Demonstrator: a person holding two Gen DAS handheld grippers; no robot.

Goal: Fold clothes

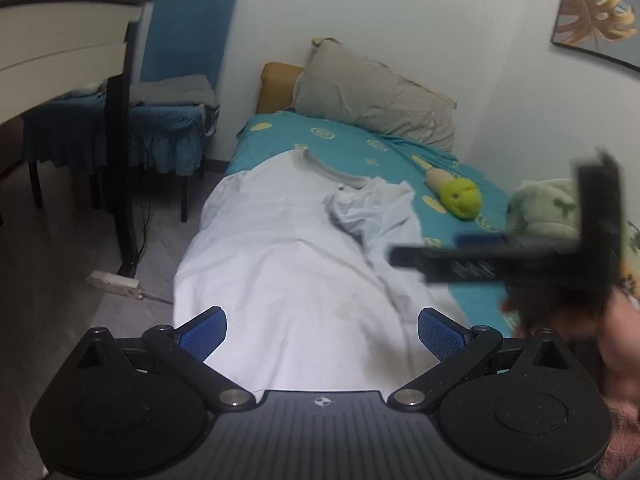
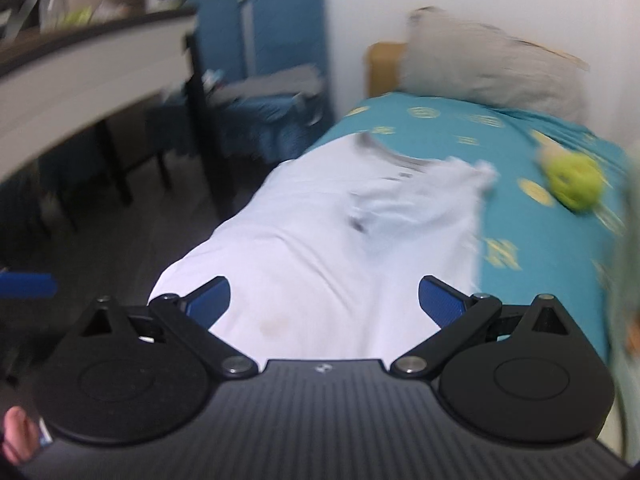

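A white T-shirt (image 1: 288,256) lies spread along the left side of the bed, collar toward the pillow, with its right sleeve bunched and folded inward (image 1: 360,212). It also shows in the right wrist view (image 2: 328,248), blurred. My left gripper (image 1: 322,334) is open and empty above the shirt's near hem. My right gripper (image 2: 324,302) is open and empty above the same end; it appears blurred in the left wrist view (image 1: 500,258), over the bed's right side.
The bed has a teal sheet (image 1: 320,132), a grey pillow (image 1: 376,96) at the head and a yellow-green plush toy (image 1: 460,196) on the right. A blue-covered chair (image 1: 176,80) and a desk (image 1: 60,28) stand left. A power strip (image 1: 114,282) lies on the floor.
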